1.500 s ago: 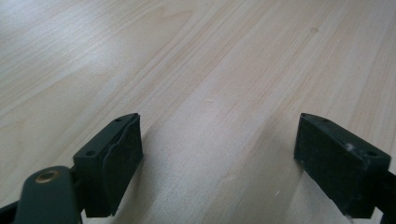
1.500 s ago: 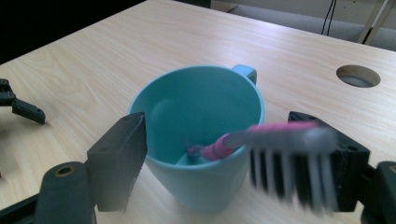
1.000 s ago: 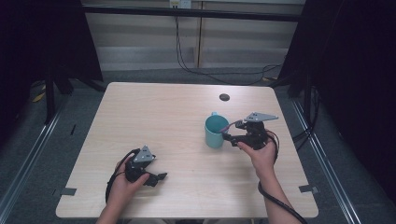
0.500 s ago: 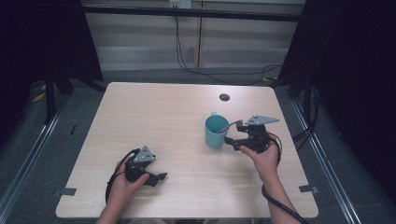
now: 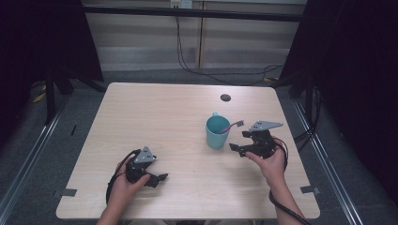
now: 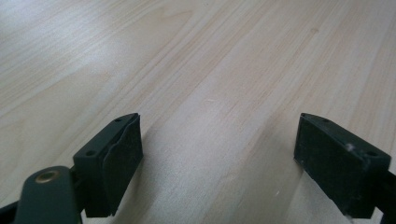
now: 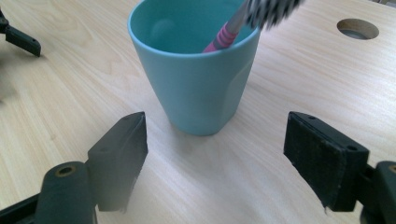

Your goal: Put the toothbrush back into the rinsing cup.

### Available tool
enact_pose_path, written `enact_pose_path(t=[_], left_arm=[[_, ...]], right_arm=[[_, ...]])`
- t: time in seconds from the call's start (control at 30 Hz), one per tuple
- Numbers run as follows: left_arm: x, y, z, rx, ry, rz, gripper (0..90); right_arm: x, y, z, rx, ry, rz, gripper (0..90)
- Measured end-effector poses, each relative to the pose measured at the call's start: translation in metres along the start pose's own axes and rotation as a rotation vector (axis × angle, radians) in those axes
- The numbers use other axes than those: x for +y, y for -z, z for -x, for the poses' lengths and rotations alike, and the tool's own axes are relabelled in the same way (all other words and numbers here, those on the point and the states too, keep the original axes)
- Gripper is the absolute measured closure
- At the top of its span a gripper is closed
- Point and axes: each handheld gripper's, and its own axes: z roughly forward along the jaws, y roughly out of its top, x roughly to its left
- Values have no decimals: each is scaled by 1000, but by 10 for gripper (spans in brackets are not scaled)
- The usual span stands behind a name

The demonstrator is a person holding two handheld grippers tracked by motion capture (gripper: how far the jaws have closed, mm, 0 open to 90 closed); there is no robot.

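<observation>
A teal cup (image 5: 216,133) stands upright on the right half of the wooden table (image 5: 155,117). A toothbrush (image 5: 232,125) with a pink handle leans in it, its bristled head sticking out over the rim toward the right. My right gripper (image 5: 238,142) sits just right of the cup, pointing at it, open and apart from it. In the right gripper view the cup (image 7: 198,79) and the toothbrush (image 7: 229,31) lie beyond the open right gripper (image 7: 215,158). My left gripper (image 5: 160,179) rests open near the front left; its own view shows the left gripper (image 6: 217,168) over bare wood.
A round cable hole (image 5: 225,97) lies in the tabletop behind the cup, and the hole (image 7: 357,28) also appears at top right in the right gripper view. Dark frame posts and cables stand beyond the far edge. The table's right edge is close to the right hand.
The right gripper has drawn back a little from the cup, toward the near right. The left gripper and the cup have stayed put.
</observation>
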Motion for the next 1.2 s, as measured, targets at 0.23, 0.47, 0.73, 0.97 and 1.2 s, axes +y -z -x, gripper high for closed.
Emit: enact_pose_path(t=[0.23,0.47,0.73,0.97,1.2], left_arm=[[0,0,0,0,0,0,151],[0,0,0,0,0,0,151],[0,0,0,0,0,0,151],[0,0,0,0,0,0,152],[0,0,0,0,0,-1,152]], right_arm=[[-5,3,0,6,9,-16,203],[-12,4,0,18,8,-32,198],[-22,4,0,23,8,-61,192],[-29,5,0,23,7,-65,189],[-40,4,0,13,2,-84,181]])
